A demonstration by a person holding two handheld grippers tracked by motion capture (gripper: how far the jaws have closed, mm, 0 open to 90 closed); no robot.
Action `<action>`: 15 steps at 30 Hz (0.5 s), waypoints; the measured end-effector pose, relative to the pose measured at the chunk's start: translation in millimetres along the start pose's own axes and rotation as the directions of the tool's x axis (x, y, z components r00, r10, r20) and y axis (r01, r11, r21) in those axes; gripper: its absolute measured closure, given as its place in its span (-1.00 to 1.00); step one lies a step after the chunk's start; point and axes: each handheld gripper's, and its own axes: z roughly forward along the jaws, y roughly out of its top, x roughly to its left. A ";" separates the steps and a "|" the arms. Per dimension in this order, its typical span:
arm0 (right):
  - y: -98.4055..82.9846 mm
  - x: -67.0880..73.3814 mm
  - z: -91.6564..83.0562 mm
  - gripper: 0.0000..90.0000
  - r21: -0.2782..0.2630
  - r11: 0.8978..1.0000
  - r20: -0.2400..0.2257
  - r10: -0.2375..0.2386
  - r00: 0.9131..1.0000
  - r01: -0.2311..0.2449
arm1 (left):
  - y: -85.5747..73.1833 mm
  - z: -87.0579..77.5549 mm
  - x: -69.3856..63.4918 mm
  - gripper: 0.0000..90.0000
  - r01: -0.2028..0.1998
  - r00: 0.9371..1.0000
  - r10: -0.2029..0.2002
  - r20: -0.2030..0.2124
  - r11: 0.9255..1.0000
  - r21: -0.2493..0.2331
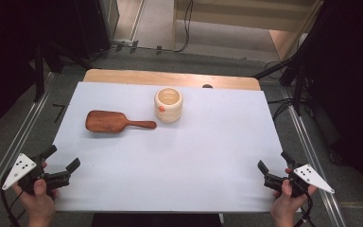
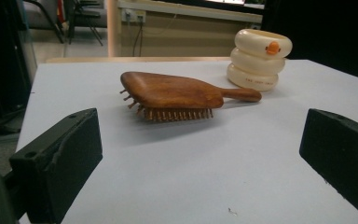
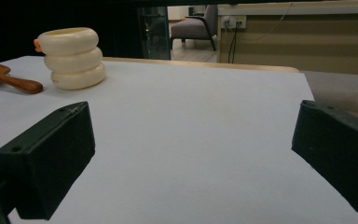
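Currently both grippers sit at the near corners of the white table [image 1: 184, 179] — left gripper [image 1: 62, 163] and right gripper [image 1: 272, 166], jaws spread wide, nothing between them. Far left of centre lies the wooden hairbrush [image 1: 113, 122], bristles down, handle pointing right — its tip just beside the cream ringed cup [image 1: 168, 104].

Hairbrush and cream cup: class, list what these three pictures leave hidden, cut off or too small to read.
- Hairbrush: right gripper view, the head is cut off by the left edge; the handle shows.
- Hairbrush bristles: high view, hidden under the wooden back.
- Cream cup: left gripper view, the small print on its bottom ring is too small to read.
- Cup's inside: both gripper views, hidden by its own wall.
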 end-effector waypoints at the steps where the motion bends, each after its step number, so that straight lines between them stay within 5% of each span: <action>1: 0.0 0.4 0.1 -1.00 0.002 1.000 0.001 -0.006 1.000 0.006 | 0.2 -0.5 0.0 -1.00 0.004 1.000 -0.004 0.005 1.000 -0.006; 8: -0.6 2.8 2.4 -1.00 0.010 0.999 -0.003 -0.031 1.000 0.031 | 4.5 -1.1 -2.1 -1.00 -0.004 1.000 0.004 0.006 1.000 -0.002; 11: -0.8 3.0 2.3 -1.00 0.006 0.999 -0.001 -0.032 0.999 0.032 | 9.4 1.6 -4.4 -0.65 0.006 1.000 -0.006 0.003 1.000 0.006; 15: -1.1 2.9 1.8 -1.00 0.005 1.000 -0.001 -0.027 1.000 0.027 | 18.9 6.4 -12.3 -0.46 0.001 1.000 -0.001 -0.001 1.000 0.021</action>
